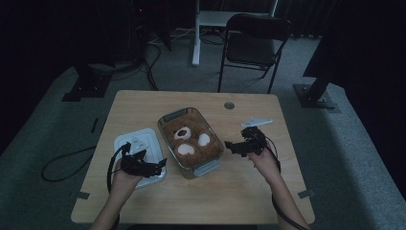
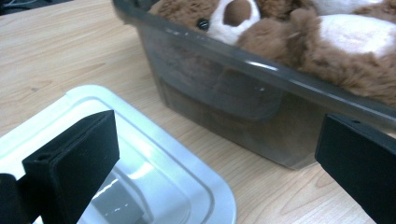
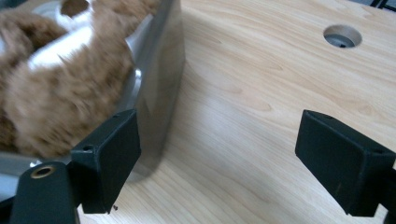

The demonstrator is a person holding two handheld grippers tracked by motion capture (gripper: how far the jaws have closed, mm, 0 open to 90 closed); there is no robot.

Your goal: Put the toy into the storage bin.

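High view: we see the bin [image 1: 213, 143] at table centre with the plush bear [image 1: 189, 139] packed inside it, and the white lid [image 1: 154, 143] lying flat on the table [image 1: 249, 191], just beside the bin on the left gripper's side.

Left gripper [image 1: 155, 166] hovers over the near corner of the lid, jaws spread wide, nothing between them. In the left gripper view the lid [image 2: 154, 154] sits under the left-hand jaw, with the bin wall [image 2: 224, 107] ahead and the bear [image 2: 299, 32] above its rim.

Right gripper [image 1: 229, 145] stands just beside the bin's other long side, jaws likewise spread and empty. In the right gripper view the bin [image 3: 161, 79] is ahead of the left-hand jaw and bare table lies between the jaws; a cable hole [image 3: 342, 36] sits farther off.

Our judgement on progress: the bear is already in the bin, so loading looks done. The lid is off and not yet gripped. What we take to be left: grip the lid, carry it over the bin, seat it, likely with the right gripper steadying the bin.
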